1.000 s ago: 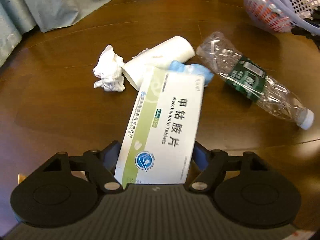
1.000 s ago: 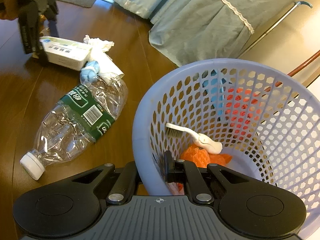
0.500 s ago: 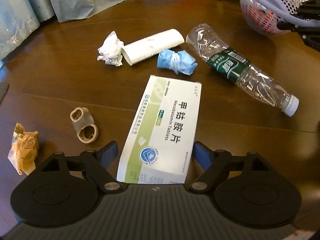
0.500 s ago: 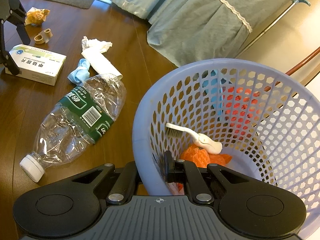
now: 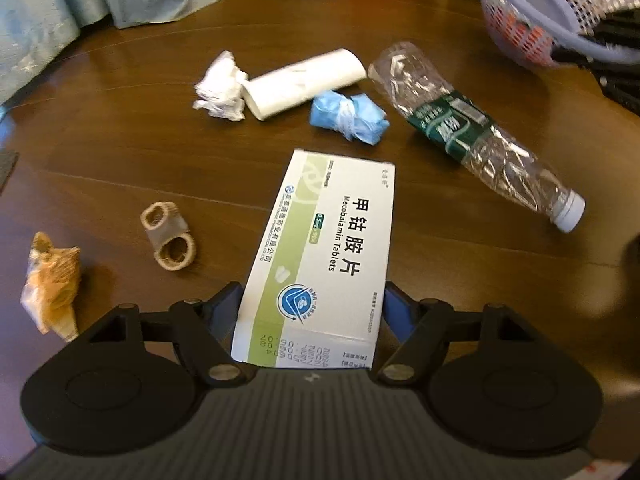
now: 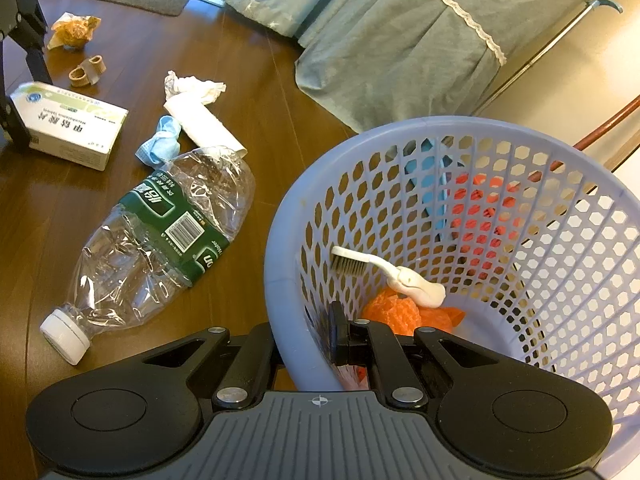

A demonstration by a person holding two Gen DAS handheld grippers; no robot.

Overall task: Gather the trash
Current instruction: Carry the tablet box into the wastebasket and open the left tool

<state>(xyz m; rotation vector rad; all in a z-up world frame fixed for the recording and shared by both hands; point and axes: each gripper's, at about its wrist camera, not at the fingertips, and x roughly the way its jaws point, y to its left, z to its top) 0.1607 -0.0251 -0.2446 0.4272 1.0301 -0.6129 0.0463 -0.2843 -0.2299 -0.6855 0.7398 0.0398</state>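
Left gripper (image 5: 312,304) closed on near end of white-and-green cardboard medicine box (image 5: 328,248), one finger pressed to each long side; box juts forward, lifted clear of the dark brown wooden table (image 5: 120,152), as the right wrist view shows (image 6: 68,126). Right gripper (image 6: 308,344) clamped on rim of lavender perforated plastic basket (image 6: 560,264), one finger outside the wall, the other inside. In basket: white brush with grey bristles (image 6: 384,272) lying on crumpled orange wrapper (image 6: 400,312); red and blue shapes show through the far wall, not identifiable. Loose trash on table, beyond the box: crumpled white tissue (image 5: 220,88) touching one end of white paper roll (image 5: 304,80); wadded blue cloth tied with white string (image 5: 348,118) just beside the roll; crushed clear plastic bottle with dark green label and white cap (image 5: 472,136) lying on its side, base near the roll, cap pointing away from it. Bottle lies just beside the basket in the right wrist view (image 6: 160,240). Left of the box: tan woven two-ring holder (image 5: 168,236), and further left a crumpled orange-brown wrapper (image 5: 52,280), well apart from the tissue group. Pale teal fabric (image 6: 400,40) with lace trim hangs past the table's far edge.
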